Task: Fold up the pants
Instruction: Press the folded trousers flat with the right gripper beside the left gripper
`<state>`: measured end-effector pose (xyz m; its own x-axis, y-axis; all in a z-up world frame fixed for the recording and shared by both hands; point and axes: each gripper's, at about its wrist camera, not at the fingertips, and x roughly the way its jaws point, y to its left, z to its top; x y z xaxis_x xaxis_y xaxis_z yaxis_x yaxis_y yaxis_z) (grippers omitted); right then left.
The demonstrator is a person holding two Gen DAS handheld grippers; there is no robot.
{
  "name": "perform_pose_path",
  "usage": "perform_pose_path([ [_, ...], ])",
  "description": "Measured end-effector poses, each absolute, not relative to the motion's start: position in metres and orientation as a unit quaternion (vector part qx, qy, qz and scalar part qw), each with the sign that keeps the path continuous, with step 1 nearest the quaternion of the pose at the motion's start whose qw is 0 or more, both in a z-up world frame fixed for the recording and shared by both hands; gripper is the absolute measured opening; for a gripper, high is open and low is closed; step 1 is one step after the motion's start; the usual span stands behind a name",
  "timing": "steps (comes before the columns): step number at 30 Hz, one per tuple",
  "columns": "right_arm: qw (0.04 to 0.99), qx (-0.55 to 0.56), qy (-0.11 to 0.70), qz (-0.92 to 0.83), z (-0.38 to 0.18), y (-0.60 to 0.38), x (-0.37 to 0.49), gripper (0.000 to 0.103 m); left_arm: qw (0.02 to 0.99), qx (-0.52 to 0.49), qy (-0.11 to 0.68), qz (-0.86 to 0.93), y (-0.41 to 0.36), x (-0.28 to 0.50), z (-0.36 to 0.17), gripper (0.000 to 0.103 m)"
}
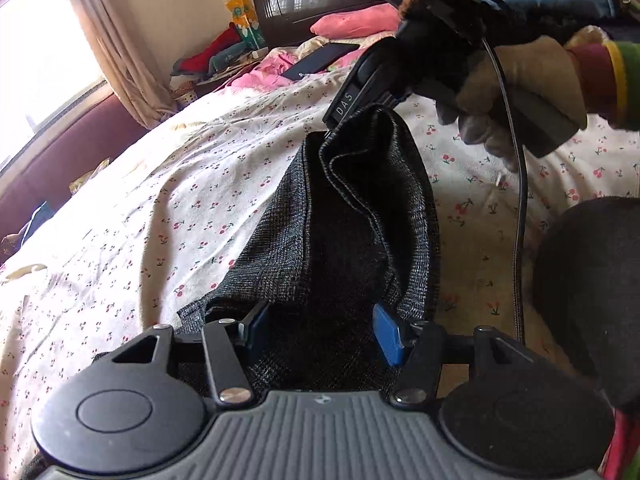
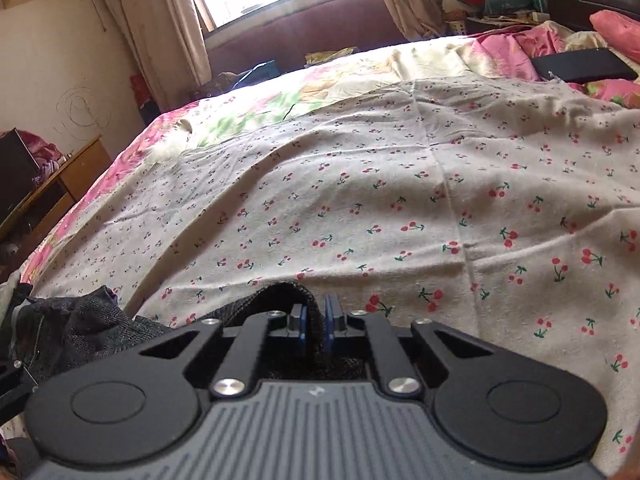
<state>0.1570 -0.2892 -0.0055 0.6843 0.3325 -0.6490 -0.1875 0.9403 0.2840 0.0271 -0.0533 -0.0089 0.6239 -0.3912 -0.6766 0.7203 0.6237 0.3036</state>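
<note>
Dark grey checked pants [image 1: 344,224] lie on the cherry-print bed sheet [image 1: 160,200]. My left gripper [image 1: 320,330] is open, its blue pads wide apart with the pants' fabric lying between them. My right gripper [image 2: 316,320] is shut on a fold of the pants [image 2: 296,294]. In the left wrist view the right gripper [image 1: 332,124], held by a gloved hand [image 1: 516,96], pinches the far edge of the pants and lifts it off the bed. More of the pants [image 2: 88,320] shows bunched at the lower left of the right wrist view.
A black flat device [image 1: 320,60] and pink pillows [image 1: 352,20] lie at the far end of the bed. A wooden desk [image 2: 52,192] stands beside the bed. A black cable [image 1: 516,184] hangs from the right gripper. Curtains and a window line the wall.
</note>
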Motion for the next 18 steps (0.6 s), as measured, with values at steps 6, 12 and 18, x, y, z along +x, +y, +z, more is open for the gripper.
perform_pose_path([
  [6,0.908,0.018,0.405,0.105,-0.016,-0.294,0.138,0.046,0.869,0.211,0.334,-0.296,-0.028,0.053,-0.015,0.068],
  [12,0.902,0.032,0.419,0.097,-0.018,-0.3,0.132,0.046,0.888,0.108,0.342,-0.289,-0.018,0.111,0.007,0.068],
  [18,0.905,-0.014,0.414,0.093,-0.021,-0.292,0.141,0.061,0.907,-0.044,0.379,-0.176,0.012,0.168,0.002,0.069],
])
